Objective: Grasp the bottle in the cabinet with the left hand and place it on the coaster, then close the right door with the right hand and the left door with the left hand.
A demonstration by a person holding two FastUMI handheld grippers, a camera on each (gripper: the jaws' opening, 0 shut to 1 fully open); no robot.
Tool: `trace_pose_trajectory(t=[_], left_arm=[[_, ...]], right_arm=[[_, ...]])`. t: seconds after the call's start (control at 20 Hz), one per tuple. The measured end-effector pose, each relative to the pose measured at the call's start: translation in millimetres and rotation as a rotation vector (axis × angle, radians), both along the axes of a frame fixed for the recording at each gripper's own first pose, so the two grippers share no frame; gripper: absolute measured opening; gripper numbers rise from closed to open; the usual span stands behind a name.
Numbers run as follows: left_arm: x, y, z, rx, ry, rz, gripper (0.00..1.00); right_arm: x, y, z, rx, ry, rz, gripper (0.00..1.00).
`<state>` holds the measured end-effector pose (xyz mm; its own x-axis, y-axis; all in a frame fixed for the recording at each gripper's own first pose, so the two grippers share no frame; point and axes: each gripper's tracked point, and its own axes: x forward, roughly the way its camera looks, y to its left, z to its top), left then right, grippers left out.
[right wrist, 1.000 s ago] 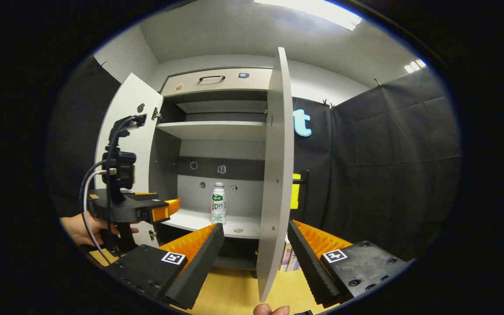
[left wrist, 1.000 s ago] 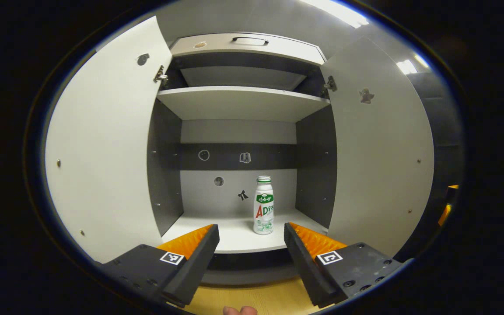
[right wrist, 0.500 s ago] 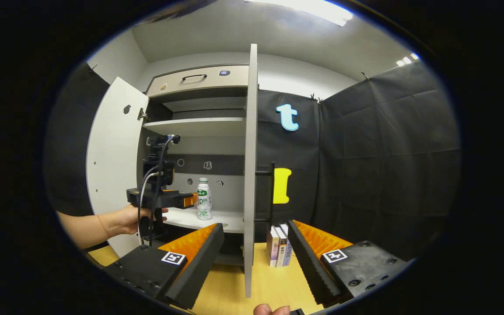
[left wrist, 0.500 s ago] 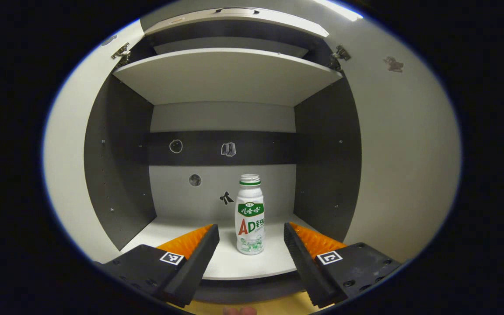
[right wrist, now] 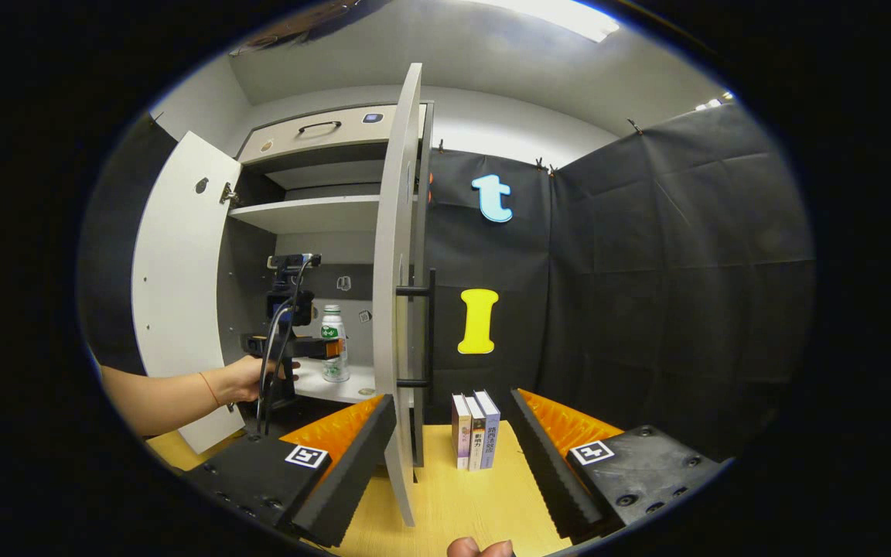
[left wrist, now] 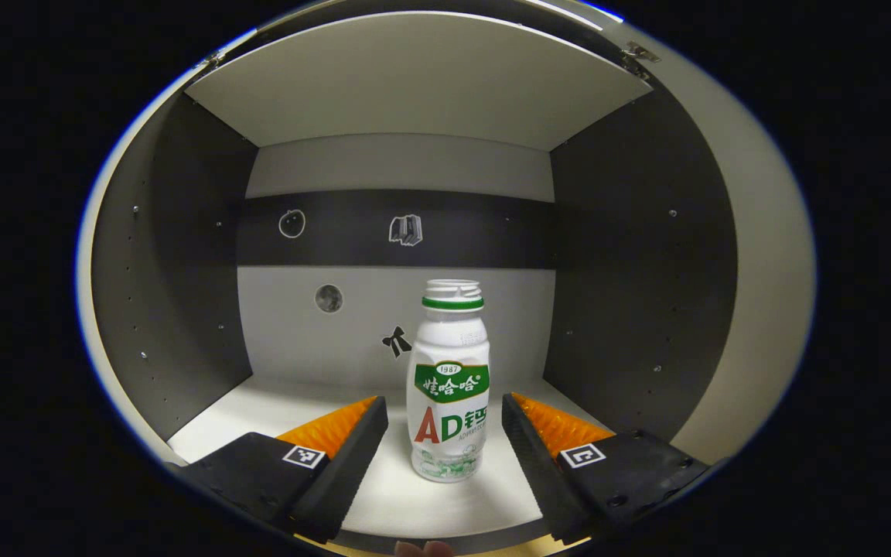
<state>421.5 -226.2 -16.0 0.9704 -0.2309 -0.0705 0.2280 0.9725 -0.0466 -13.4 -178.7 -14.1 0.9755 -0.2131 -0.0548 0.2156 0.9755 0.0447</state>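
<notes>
Left gripper view showed the left gripper point(left wrist: 444, 414) had pushed deeper into the cabinet point(left wrist: 182, 255); its jaws stood apart either side of the upright bottle point(left wrist: 448, 387) on the lower shelf, not yet touching. Closing seemed next. The right gripper point(right wrist: 452, 418) hung open by the right door point(right wrist: 397, 294)

In the right gripper view the open right door point(right wrist: 397, 309), seen nearly edge-on, hides the right part of the cabinet point(right wrist: 314, 224) interior. The bottle point(right wrist: 332, 344) there is small, its lower body partly covered by the left gripper point(right wrist: 329, 348) (whether the fingers touch it cannot be told). The person's forearm point(right wrist: 167, 391) is cut off at the picture's edge. In the left gripper view the shelf point(left wrist: 430, 495) front edge lies behind the fingers point(left wrist: 345, 449).
</notes>
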Motion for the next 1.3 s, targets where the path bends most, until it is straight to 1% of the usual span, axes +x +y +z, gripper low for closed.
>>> trace_pose_trajectory(t=[0.15,0.3,0.35,0.4,0.5,0.6,0.95,1.2,1.3], left_arm=[[15,-3,-2,0.011,-0.010,-0.005,0.95],[23,-10,0,0.015,-0.032,-0.036,0.94],[29,-11,-3,0.020,-0.035,-0.041,0.91],[26,-11,-1,0.032,-0.038,-0.049,0.78],[21,-10,3,0.056,-0.047,-0.063,0.76],[16,-11,10,0.053,-0.061,-0.072,0.76],[-17,10,31,0.009,-0.078,-0.112,0.76],[-46,43,43,-0.019,-0.094,-0.120,0.76],[-76,54,49,-0.009,-0.120,-0.127,0.75]], right_arm=[[3,-4,-1,0.001,0.005,-0.008,0.98],[4,-5,-2,-0.012,0.012,-0.011,0.98],[3,-5,-1,-0.014,0.012,-0.013,0.98],[3,-3,1,-0.017,0.009,-0.015,0.98],[0,-1,3,-0.022,0.002,-0.022,0.98],[-3,3,5,-0.025,-0.002,-0.025,0.98],[-14,28,16,-0.030,-0.025,-0.015,0.98],[-16,46,20,-0.029,-0.033,0.008,0.98],[-15,50,22,-0.033,-0.040,0.017,0.98]])
